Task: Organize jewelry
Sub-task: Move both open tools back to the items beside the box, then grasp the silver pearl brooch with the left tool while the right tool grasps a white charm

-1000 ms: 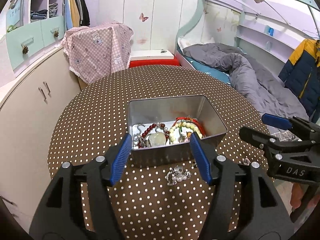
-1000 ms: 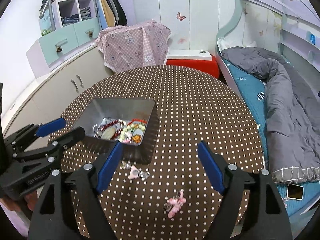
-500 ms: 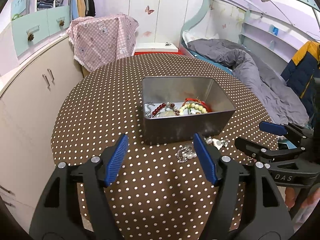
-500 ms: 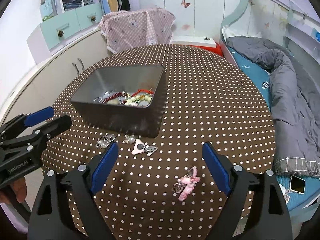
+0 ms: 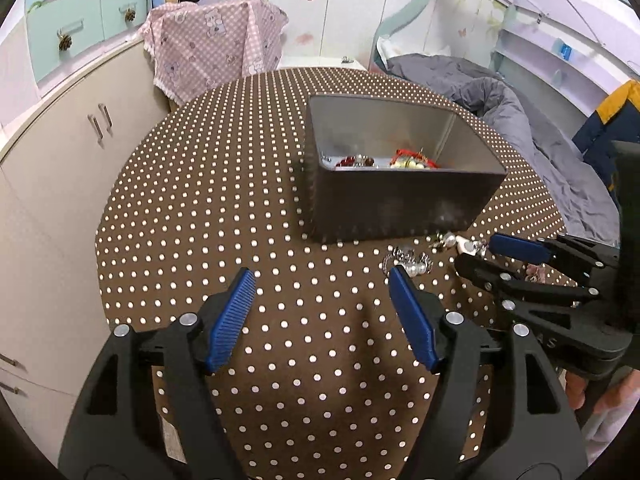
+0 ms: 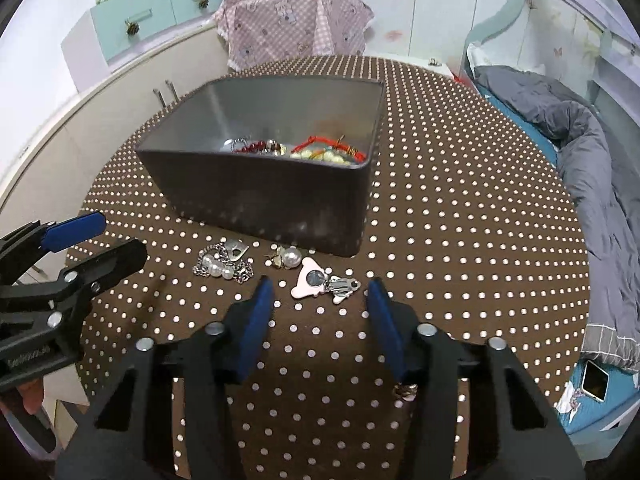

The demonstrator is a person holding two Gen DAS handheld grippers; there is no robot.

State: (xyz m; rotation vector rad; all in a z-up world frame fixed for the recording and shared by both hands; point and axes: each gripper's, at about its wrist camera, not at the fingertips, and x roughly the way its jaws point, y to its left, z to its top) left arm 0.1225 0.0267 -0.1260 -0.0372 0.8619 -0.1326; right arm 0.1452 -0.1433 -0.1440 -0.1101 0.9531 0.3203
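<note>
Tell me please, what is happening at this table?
A person holds a hand-held gripper in each hand and is tidying jewelry into the metal box, which already holds bracelets. The right hand-held gripper, its jaws just closing, nothing gripped yet, hovers near the pink pendant. The left hand-held gripper is open beside the pearl chain.

Leaving bare cloth (image 5: pixel 200 208) open left of the tin (image 6: pixel 264 200), crowding its near wall with pearl chain (image 6: pixel 224 264), earring (image 6: pixel 286 258) and pink charm (image 6: pixel 314 280).
</note>
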